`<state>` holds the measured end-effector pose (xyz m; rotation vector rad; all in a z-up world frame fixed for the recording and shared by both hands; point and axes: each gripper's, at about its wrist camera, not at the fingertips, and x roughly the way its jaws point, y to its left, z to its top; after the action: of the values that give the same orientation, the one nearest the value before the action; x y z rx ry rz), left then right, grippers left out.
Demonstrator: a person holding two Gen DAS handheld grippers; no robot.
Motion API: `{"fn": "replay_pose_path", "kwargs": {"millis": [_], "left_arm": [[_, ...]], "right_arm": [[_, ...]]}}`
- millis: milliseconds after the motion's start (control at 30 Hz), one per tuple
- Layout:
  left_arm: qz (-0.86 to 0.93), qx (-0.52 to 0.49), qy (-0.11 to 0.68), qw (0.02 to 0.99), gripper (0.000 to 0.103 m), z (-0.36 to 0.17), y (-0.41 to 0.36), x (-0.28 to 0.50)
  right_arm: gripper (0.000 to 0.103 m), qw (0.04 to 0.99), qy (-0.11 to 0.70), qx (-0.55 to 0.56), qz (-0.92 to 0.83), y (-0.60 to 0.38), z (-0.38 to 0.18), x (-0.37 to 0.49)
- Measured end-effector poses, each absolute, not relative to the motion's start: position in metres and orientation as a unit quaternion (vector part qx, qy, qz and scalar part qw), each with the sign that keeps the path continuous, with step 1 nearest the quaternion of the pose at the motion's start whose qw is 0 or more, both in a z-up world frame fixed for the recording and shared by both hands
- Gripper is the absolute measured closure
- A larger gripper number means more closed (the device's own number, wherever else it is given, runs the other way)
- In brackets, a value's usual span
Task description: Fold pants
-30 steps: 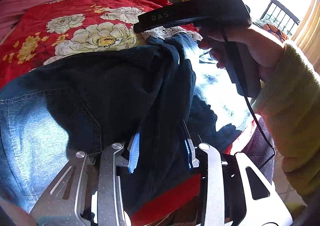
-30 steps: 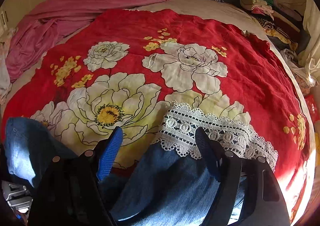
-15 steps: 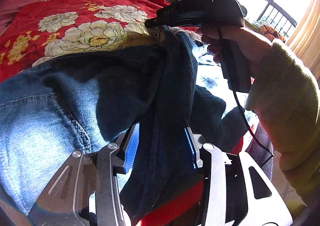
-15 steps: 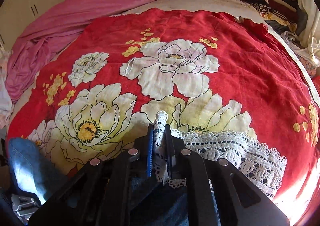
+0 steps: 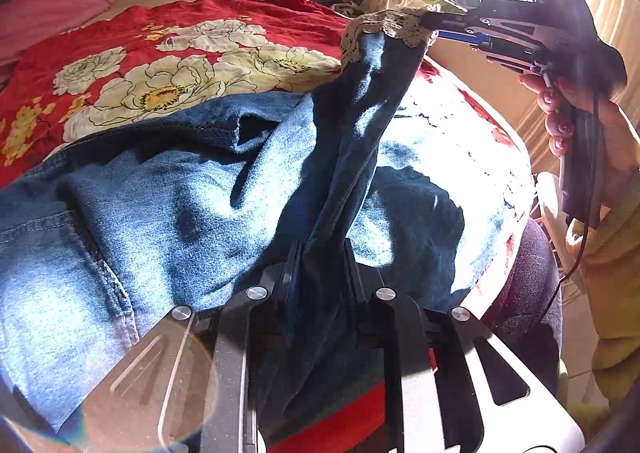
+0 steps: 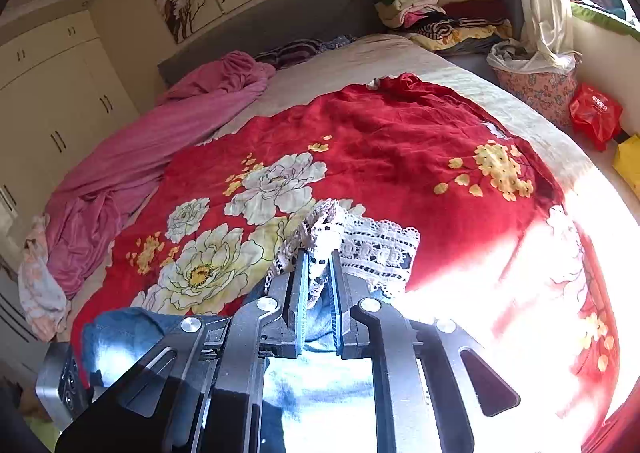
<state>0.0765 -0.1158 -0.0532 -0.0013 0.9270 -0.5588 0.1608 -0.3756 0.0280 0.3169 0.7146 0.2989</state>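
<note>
A pair of blue denim jeans is spread over a red floral bedspread, and 1 leg is raised toward 1 o'clock in the left wrist view, its white lace hem lifted clear of the bed. The left gripper is seen clamped on a gathered fold of the denim, the fabric being pinched between both pads near 6 o'clock. The right gripper is seen closed on the lace hem, with lace bunched between its blue pads. In the left wrist view the right gripper is held at 2 o'clock by a hand in a yellow sleeve. A pink blanket is heaped at 9 o'clock, and stacked folded clothes are kept at 1 o'clock by the headboard. A red plastic bag carries printing that cannot be read; no other writing can be made out.
</note>
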Motion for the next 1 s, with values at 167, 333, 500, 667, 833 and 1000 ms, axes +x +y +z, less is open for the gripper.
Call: {"fn": "replay_pose_path", "kwargs": {"millis": [167,333,500,667,833,1000], "left_arm": [[-0.271,0.02,0.431,0.861,0.096,-0.051,-0.119,0.065],[-0.274,0.043,0.427,0.861,0.096,-0.052,-0.128,0.056],[-0.279,0.058,0.426,0.859,0.1,-0.053,-0.131,0.053],[-0.297,0.067,0.412,0.859,0.1,-0.048,-0.132,0.039],[-0.29,0.086,0.411,0.86,0.1,-0.053,-0.138,0.04],[-0.29,0.074,0.413,0.86,0.099,-0.053,-0.14,0.045]], "right_arm": [[0.094,0.912,0.334,0.203,0.122,-0.406,0.018,0.107],[0.094,0.904,0.35,0.222,0.103,-0.422,-0.004,0.069],[0.094,0.889,0.374,0.249,0.094,-0.438,-0.026,0.047],[0.094,0.883,0.391,0.245,0.084,-0.445,-0.036,0.033],[0.091,0.874,0.399,0.261,0.091,-0.447,-0.044,0.036],[0.09,0.873,0.399,0.268,0.085,-0.447,-0.044,0.045]]}}
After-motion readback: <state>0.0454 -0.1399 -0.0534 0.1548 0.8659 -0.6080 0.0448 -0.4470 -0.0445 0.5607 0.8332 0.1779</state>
